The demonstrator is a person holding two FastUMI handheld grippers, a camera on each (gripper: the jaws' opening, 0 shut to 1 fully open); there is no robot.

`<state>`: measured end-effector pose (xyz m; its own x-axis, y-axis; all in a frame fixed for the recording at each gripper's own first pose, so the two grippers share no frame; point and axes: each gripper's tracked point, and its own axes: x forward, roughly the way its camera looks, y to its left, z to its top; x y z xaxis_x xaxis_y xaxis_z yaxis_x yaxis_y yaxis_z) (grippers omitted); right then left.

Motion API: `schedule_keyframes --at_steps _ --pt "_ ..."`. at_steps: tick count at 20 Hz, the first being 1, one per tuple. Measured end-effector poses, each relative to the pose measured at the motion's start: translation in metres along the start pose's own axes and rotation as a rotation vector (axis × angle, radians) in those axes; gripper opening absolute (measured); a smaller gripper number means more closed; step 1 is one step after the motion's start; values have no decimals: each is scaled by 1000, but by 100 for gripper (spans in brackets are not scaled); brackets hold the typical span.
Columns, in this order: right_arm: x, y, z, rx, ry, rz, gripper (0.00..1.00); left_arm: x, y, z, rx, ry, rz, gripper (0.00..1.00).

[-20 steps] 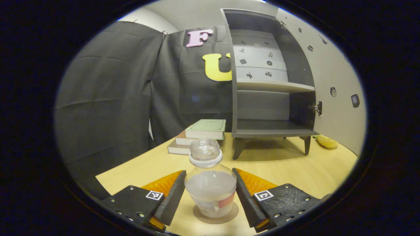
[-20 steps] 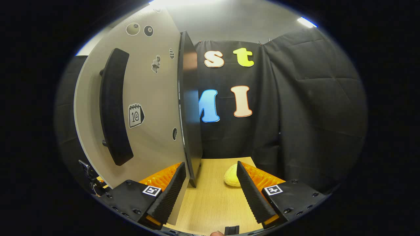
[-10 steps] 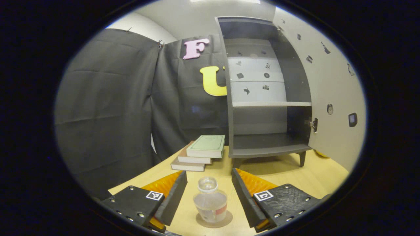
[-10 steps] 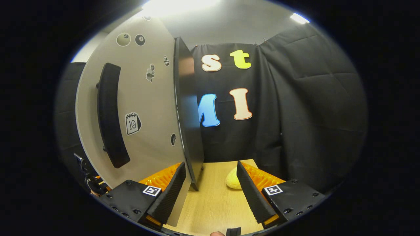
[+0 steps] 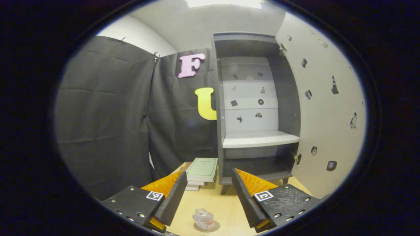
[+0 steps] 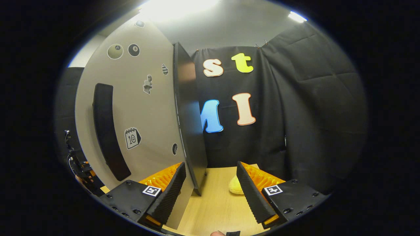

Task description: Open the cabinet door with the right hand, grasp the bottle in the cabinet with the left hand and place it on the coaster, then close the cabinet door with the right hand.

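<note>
Bright ceiling light (image 6: 177,8) glares overhead (fisheye bends the edges); focus sharp.

Booth hung with black cloth (image 5: 105,114), creased and clipped at its top edge, on the left and far sides in the left gripper view; same black cloth on the far and right sides in the right gripper view. Above the cloth, pale plain wall (image 5: 183,26) and ceiling, with a bright ceiling light (image 6: 178,7) overhead and a second, smaller light strip (image 6: 297,16) to the upper right. Below, a light wood-grain counter (image 6: 216,200) reaching to the far cloth. On the counter's far left side in the left gripper view, a short stack of books (image 5: 200,172), green cover on top.
</note>
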<state>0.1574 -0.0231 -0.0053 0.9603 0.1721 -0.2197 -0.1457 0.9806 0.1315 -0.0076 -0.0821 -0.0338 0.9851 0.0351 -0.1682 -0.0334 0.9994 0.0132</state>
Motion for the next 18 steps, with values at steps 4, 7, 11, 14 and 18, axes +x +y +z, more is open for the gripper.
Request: schedule_keyframes --at_steps 4,7,11,14,18 --pt "-4 19 20 5 -14 27 98 1 -4 26 -47 -48 -49 82" --pt "-8 40 34 1 -34 57 98 4 2 31 -59 -62 -67 82" --pt "-8 59 41 -35 -53 50 95 6 14 25 -85 -67 -91 82" --pt "-3 72 41 -30 -51 55 87 10 28 22 -88 -57 -100 82" --pt "-7 101 36 -39 -47 73 94 11 50 18 -102 -53 -108 82"
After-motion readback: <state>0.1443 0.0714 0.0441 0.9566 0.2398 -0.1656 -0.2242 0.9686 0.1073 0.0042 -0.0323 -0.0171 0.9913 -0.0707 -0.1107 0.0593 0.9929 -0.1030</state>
